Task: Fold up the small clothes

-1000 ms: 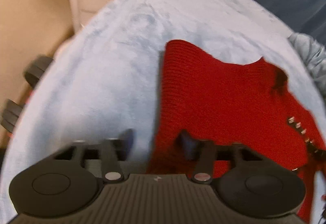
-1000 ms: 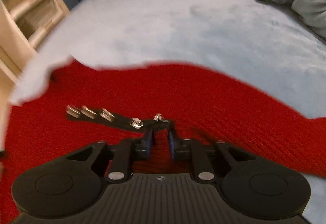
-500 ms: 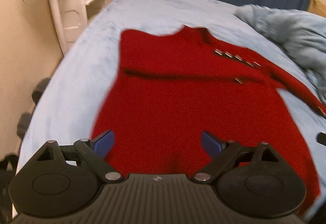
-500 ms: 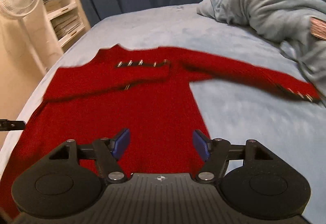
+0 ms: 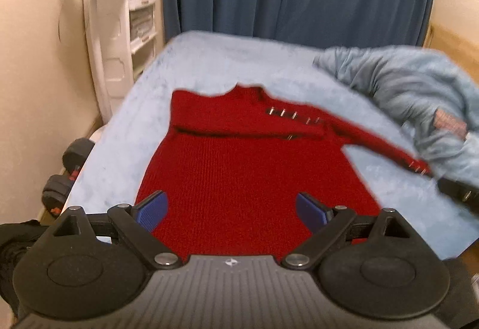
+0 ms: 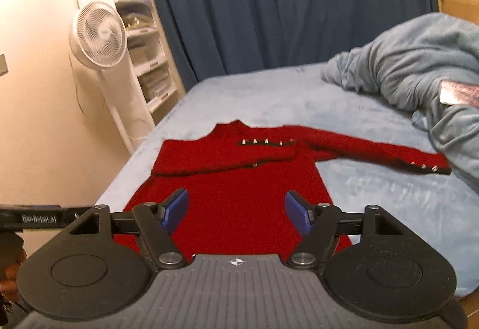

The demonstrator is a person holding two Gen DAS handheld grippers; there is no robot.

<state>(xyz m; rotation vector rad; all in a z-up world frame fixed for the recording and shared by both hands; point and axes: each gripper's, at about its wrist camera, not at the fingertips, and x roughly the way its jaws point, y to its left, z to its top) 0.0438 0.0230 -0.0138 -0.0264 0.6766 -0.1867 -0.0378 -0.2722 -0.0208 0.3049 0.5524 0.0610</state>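
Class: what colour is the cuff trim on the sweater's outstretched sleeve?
Black cuff with metal buttons; right wrist view shows it best.

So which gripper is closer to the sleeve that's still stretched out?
Right, by a hedged margin. The outstretched sleeve lies ahead-right of the right gripper; the left gripper sits farther left, over the sweater's hem.

We see a red sweater (image 6: 239, 194) of coarse ribbed knit, matt, with small shiny metal buttons (image 6: 266, 141); under it the bed (image 6: 269, 95) wears a pale blue, fuzzy plush cover; the left hand-held gripper (image 5: 230, 211) and right hand-held gripper (image 6: 236, 209) are matt black plastic with ridged blue pads (image 6: 176, 209); beyond them hangs a heavy, dull blue cloth curtain (image 6: 284, 0).
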